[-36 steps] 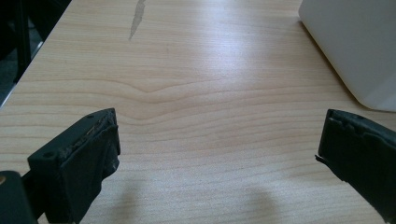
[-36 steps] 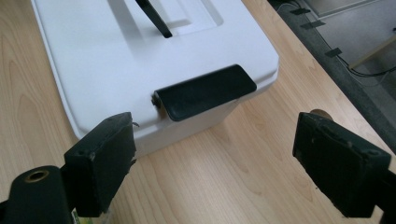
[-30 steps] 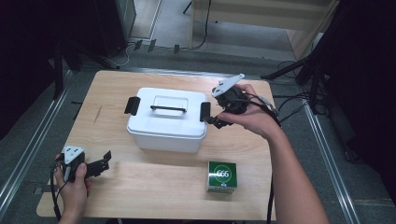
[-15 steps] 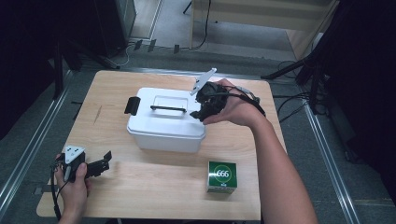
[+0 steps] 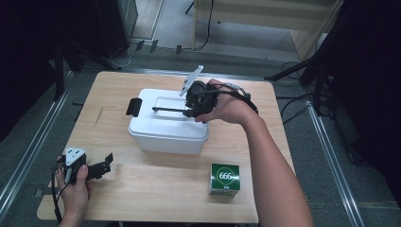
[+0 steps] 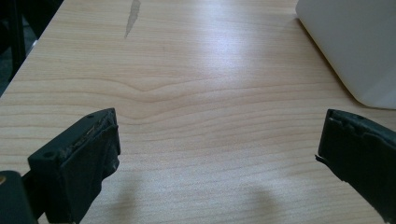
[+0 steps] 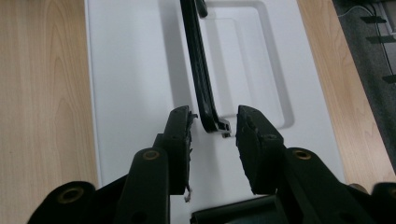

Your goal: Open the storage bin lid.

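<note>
Right tongs (image 7: 214, 122) now lower, agape astride slim black handle (image 7: 198, 70); left tongs (image 6: 217, 154) agape.

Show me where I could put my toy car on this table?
Bare wood lies left of the white box, up to the table edge, and along the near edge between the left gripper and the green box. It is crowded over the lid, where the right gripper sits.

The right gripper (image 5: 191, 109) is moved leftward from beside the right end of the white lidded box (image 5: 168, 124) to above its lid. The jaws are now brought to either side of the near end of the black handle (image 7: 201, 74), which is raised off the lid.
</note>
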Demonstrator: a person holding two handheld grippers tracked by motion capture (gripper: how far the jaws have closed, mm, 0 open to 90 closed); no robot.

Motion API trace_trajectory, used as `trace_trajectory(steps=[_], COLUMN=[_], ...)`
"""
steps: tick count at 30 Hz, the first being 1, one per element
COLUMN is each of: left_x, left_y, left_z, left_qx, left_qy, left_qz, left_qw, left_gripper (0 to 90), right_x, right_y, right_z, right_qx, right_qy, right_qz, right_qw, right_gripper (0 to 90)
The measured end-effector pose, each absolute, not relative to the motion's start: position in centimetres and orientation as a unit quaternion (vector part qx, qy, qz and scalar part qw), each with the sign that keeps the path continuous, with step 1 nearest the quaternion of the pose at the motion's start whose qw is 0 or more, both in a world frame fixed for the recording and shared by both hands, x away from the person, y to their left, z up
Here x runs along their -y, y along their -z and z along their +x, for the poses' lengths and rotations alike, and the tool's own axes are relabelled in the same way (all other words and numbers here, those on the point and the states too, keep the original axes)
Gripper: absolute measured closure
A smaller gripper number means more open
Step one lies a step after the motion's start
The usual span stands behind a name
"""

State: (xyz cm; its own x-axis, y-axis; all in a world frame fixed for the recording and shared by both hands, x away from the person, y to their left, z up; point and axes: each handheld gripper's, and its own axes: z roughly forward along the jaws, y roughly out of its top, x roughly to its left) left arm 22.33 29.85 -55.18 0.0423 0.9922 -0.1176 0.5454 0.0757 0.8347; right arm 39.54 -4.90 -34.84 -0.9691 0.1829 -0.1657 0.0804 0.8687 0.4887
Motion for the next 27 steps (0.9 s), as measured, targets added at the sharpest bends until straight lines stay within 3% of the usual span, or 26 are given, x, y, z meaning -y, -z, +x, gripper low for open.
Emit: trace_trajectory(steps=[19,27], left_x=[-29.8,-29.9], left_y=[55.2,55.2], left_z=[22.3,22.3], left_qx=[-0.626,-0.626], left_qy=[-0.293,-0.291], left_qz=[0.615,0.615], left_qw=[0.38,0.38], left_gripper=[0.0,0.0], right_x=[-1.1,-3.0], right_y=[34.9,35.4], right_z=[39.7,39.8], right_qx=[-0.976,-0.979], right_qy=[-0.181,-0.136], right_qz=[0.026,-0.011], right_qw=[0.122,0.15], right_gripper=[69.0,80.2])
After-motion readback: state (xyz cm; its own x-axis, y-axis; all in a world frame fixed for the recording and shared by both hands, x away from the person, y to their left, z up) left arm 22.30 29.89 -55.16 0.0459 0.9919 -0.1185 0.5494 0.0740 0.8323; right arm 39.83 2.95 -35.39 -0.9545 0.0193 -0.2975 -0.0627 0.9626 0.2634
